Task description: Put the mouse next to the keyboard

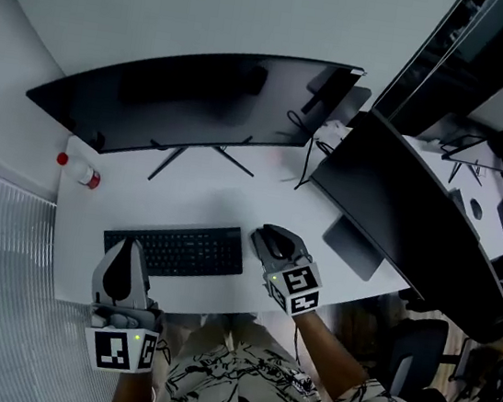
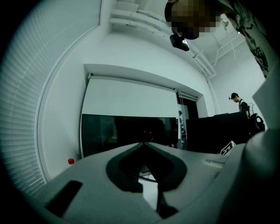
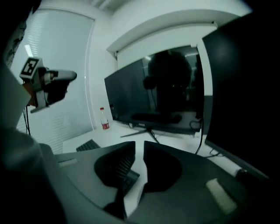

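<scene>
The black keyboard [image 1: 175, 250] lies near the front edge of the white desk [image 1: 233, 198]. My right gripper [image 1: 271, 230] hovers just off the keyboard's right end. In the right gripper view its jaws [image 3: 138, 143] stand a narrow gap apart with only bare desk between them, and the keyboard [image 3: 89, 145] shows to the left. I cannot make out the mouse in any view; the spot under the right gripper is hidden. My left gripper [image 1: 128, 244] is over the keyboard's left front corner, and its tips [image 2: 143, 143] meet with nothing held.
A curved dark monitor [image 1: 201, 95] stands at the back of the desk, and a second monitor [image 1: 399, 207] at the right. A red-capped bottle [image 1: 84, 172] stands at the left edge. Cables [image 1: 309, 152] run between the monitors. An office chair [image 1: 416, 349] is at the right.
</scene>
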